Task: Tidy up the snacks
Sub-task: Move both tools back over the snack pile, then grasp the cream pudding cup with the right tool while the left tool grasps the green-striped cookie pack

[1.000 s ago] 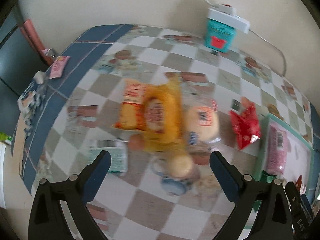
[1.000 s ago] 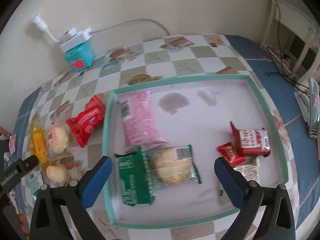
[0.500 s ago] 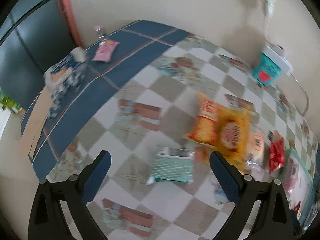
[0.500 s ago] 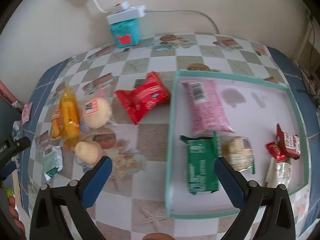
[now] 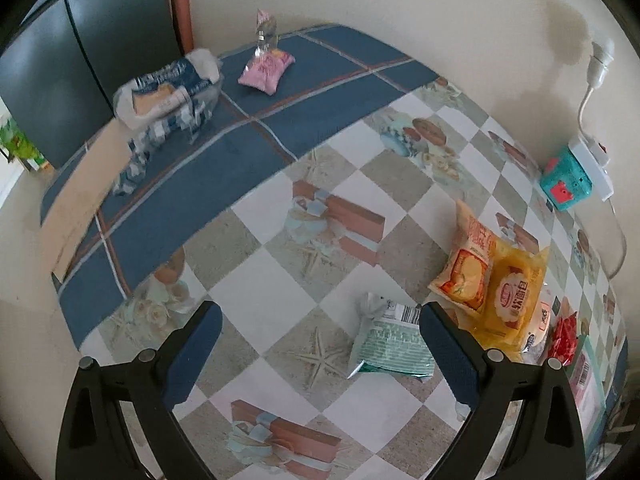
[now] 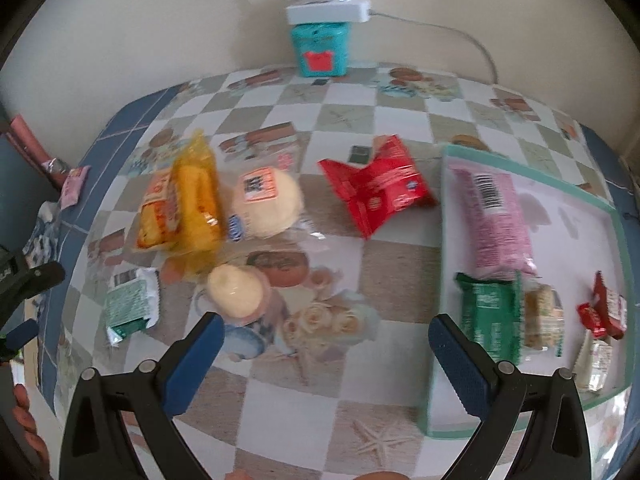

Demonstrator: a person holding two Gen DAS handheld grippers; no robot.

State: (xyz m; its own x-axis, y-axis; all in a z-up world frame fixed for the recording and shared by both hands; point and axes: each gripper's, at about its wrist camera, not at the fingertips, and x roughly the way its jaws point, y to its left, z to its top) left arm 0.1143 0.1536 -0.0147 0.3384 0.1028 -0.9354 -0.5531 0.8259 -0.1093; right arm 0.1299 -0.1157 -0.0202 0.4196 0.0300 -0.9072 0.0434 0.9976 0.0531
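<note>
Both grippers empty, jaws spread wide. Left gripper (image 5: 320, 354) hangs over bare checkered tablecloth (image 5: 260, 292); the pale green snack packet (image 5: 390, 346) lies just beside its right finger, long axis running roughly across the jaw line, crimped end toward the gripper's centre. Right gripper (image 6: 324, 354) hovers between the loose pile and the teal-rimmed tray (image 6: 434, 364). Small round bun (image 6: 235, 294) in clear wrap sits just off its left finger; the same green packet (image 6: 130, 306) lies further left, so the left hand is judged the nearer one for it. Remaining outside the tray: orange-yellow cake bags (image 6: 186, 204), overlapping, glossy film; larger round bun (image 6: 266, 204), soft, labelled; red foil pouch (image 6: 378, 186), crinkled, angled toward the tray corner. Already in the tray: pink packet (image 6: 496, 220), long axis front-to-back; dark green packet (image 6: 490, 320); a cracker pack (image 6: 544, 322), possibly clear-wrapped, view soft there; small red sachets (image 6: 604, 314) at far right. Tray floor smooth and flat, low rim.
</note>
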